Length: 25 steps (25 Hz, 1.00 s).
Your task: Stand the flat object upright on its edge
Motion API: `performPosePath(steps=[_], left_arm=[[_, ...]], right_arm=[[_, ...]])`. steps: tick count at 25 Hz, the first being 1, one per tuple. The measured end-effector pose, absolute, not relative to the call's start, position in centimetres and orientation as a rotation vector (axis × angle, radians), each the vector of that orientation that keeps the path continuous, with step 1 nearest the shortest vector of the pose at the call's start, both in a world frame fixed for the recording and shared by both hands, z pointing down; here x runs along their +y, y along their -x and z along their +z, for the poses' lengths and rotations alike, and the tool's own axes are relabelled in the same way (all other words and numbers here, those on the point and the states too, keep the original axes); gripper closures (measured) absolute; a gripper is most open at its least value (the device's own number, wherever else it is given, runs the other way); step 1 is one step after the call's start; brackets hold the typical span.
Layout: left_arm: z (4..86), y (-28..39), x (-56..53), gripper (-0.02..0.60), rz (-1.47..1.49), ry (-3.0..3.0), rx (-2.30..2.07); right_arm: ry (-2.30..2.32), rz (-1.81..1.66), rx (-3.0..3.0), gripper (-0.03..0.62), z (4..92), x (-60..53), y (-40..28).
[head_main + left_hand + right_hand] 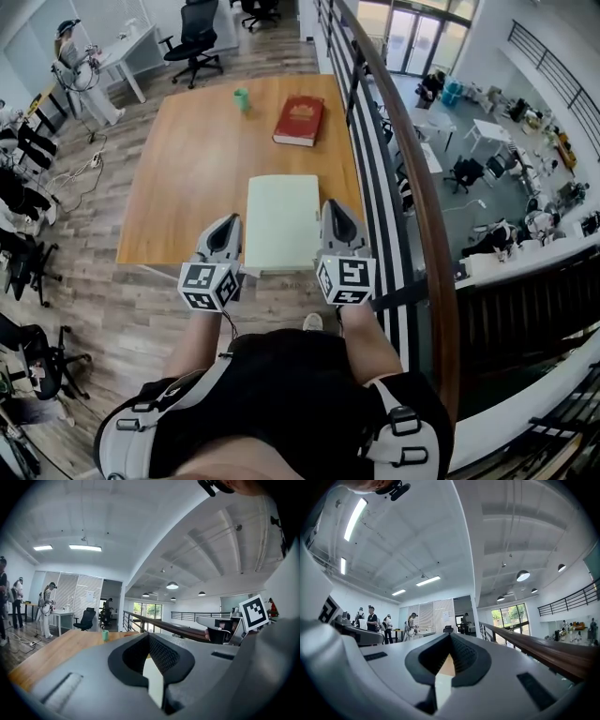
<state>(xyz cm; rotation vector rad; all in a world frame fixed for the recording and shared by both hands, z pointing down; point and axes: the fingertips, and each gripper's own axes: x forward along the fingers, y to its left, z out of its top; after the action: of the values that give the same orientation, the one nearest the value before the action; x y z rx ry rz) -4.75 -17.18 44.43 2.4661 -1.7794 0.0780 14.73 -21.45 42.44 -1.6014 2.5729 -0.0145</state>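
Observation:
A pale cream flat book-like object (281, 220) lies flat on the wooden table (187, 178), reaching its near edge. My left gripper (225, 225) sits just off the object's left side and my right gripper (335, 210) just off its right side, both at the table's front edge. Each has its jaws together with nothing gripped. In the left gripper view the left gripper (149, 635) is shut, and a strip of the pale object (154, 681) shows through the gap behind the tips. The right gripper (451, 636) looks the same, with the pale object (443, 688) below it.
A red book (299, 120) lies flat at the table's far right and a small green cup (242, 98) stands at the far middle. A wooden-topped railing (403, 159) runs close along the table's right side. Office chairs (195, 42) and a standing person (75, 70) are beyond.

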Motion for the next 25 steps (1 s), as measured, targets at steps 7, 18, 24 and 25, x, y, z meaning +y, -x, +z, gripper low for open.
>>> performPosePath(steps=[7,18,24,25], left_arm=[[45.0,4.8,-20.4,0.577,0.099,-2.416,-1.803],[45.1,7.8,-24.6,0.577,0.097,-2.429,-1.793],[44.9,9.1,-27.3,0.577,0.098,-2.432,-1.768],[45.0,9.3,-27.7,0.577,0.104,-2.432,-1.762]], right_arm=[[1.574,-0.024,2.623,0.589,43.0,-24.9,-14.5],[1.633,-0.031,2.612,0.589,44.0,-28.3,-12.4],[1.689,-0.044,2.590,0.589,44.0,-30.6,-12.2],[1.694,-0.052,2.591,0.589,44.1,-31.0,-12.1]])
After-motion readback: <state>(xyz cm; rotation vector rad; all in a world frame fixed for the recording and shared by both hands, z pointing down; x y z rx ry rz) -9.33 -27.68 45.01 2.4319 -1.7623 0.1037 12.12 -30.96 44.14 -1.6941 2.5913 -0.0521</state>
